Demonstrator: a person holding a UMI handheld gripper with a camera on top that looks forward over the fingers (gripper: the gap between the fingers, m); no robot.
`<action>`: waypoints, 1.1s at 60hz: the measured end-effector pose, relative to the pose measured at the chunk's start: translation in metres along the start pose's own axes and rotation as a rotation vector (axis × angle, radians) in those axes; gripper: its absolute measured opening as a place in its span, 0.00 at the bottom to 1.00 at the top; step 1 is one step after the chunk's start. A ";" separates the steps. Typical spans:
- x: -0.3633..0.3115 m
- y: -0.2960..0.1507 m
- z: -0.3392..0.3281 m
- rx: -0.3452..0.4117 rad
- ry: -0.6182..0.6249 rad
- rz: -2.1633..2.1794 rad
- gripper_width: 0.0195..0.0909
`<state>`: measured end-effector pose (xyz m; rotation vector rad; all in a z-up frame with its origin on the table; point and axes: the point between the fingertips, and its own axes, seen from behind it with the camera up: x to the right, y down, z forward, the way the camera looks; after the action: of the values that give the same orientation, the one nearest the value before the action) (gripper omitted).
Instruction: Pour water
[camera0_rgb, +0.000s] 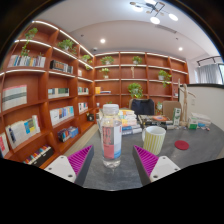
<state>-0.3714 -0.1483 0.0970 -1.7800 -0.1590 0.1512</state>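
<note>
A clear plastic water bottle (111, 135) with a pale label stands upright on the dark grey table (112, 175). It stands between my gripper's (113, 160) two fingers, with a gap on each side. The magenta pads (81, 158) flank its base without touching it, so the gripper is open. A pale green ribbed cup (154, 140) stands on the table to the right of the bottle, just beyond the right finger.
A red round lid or coaster (182, 145) lies right of the cup. Stacked books and boxes (128, 122) sit behind the bottle. Wooden bookshelves (40, 100) line the left wall and the back. A dark chair (143, 106) stands beyond the table.
</note>
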 end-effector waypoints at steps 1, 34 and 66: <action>0.002 0.001 0.007 0.000 0.004 -0.002 0.89; -0.002 -0.010 0.086 0.103 -0.002 -0.016 0.32; 0.003 -0.039 0.106 0.085 -0.111 0.769 0.27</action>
<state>-0.3897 -0.0384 0.1124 -1.6668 0.4572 0.7932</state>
